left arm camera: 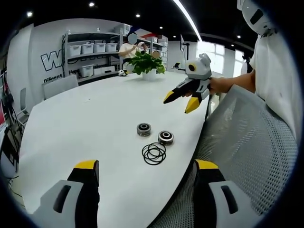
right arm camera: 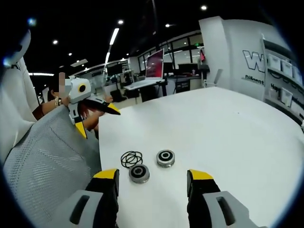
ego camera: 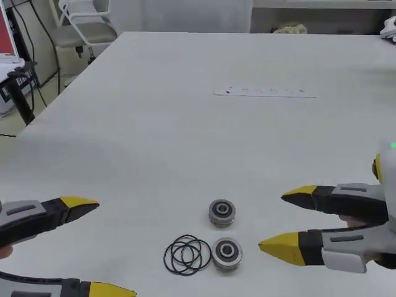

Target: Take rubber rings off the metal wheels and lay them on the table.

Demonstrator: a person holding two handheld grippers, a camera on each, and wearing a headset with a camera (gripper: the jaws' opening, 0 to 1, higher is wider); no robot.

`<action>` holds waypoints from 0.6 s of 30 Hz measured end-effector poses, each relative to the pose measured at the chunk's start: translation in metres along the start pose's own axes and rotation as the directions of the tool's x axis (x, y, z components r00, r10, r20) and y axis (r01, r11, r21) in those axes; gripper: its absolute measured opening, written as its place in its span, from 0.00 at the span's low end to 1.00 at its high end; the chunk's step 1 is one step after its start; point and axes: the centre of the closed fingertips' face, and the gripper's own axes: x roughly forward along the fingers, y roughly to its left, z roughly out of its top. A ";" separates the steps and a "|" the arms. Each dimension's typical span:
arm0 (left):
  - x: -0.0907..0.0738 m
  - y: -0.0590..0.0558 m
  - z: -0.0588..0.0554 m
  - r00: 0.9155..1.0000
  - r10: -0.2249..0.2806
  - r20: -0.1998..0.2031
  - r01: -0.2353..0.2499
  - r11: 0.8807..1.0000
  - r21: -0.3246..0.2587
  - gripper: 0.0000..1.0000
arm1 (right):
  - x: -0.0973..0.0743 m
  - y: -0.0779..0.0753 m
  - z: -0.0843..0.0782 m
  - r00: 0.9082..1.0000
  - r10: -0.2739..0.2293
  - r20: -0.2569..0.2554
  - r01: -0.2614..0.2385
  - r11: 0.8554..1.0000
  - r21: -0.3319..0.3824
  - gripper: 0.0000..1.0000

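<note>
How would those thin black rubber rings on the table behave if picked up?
The thin black rubber rings look wire-thin, so they are probably floppy and very light. They lie flat and overlapping on the white table, so several may lift together.

In the head view my left tongs point(ego camera: 114, 247) run off the left and bottom edges, so I see little beyond their yellow tips. My right tongs point(ego camera: 272, 221) are cut by the right edge just behind the jaws. The rubber rings point(ego camera: 185, 254) lie overlapped in a loose heap just left of the near wheel point(ego camera: 226, 252), and I cannot count them. Whether that wheel or the far wheel point(ego camera: 222, 211) carries a ring in its groove is too small to tell. The print on the strip of paper point(ego camera: 266, 92), far up the surface point(ego camera: 154, 124), is too fine to read.
</note>
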 end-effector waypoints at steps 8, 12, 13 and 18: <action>0.002 -0.001 -0.004 1.000 -0.008 -0.010 0.008 1.000 -0.017 0.87 | -0.010 0.006 -0.017 1.000 -0.019 -0.019 0.020 0.999 0.032 0.64; 0.003 0.001 -0.006 1.000 -0.002 -0.008 0.001 1.000 -0.029 0.93 | -0.015 0.008 -0.023 0.999 -0.034 -0.024 0.035 0.998 0.046 0.69; 0.003 0.001 -0.006 1.000 -0.001 -0.005 0.001 0.999 -0.035 0.94 | -0.016 0.008 -0.024 0.999 -0.038 -0.024 0.039 0.998 0.049 0.70; 0.003 0.001 -0.005 1.000 0.002 0.006 -0.002 0.999 -0.055 0.99 | -0.024 0.010 -0.029 0.998 -0.057 -0.024 0.059 0.996 0.065 0.76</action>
